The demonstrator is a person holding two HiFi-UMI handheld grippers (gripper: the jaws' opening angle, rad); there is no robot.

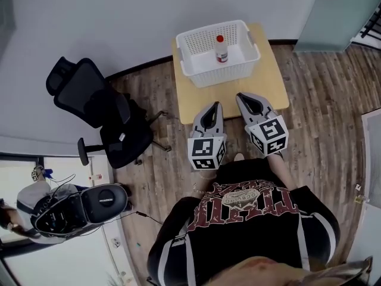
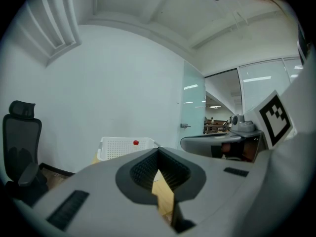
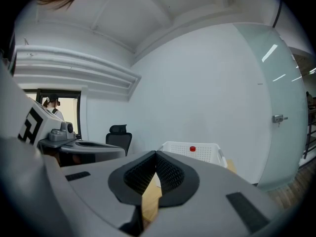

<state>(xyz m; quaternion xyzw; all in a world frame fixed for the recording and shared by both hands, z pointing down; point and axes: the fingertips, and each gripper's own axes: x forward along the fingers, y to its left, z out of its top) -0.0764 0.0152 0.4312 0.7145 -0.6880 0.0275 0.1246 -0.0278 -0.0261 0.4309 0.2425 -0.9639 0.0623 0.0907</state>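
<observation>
Head view shows the left gripper [image 1: 214, 107] and right gripper [image 1: 243, 98] side by side over the near edge of a small wooden table [image 1: 265, 81]. In each gripper view the ribbed pads meet at the tips, with nothing held between them. Further back on the table, a red-capped bottle [image 1: 221, 49] stands upright inside a white perforated basket [image 1: 209, 28]; its label print is too small to read. Both grippers are well apart from it. A black office chair [image 1: 98, 109] stands left of the table.
</observation>
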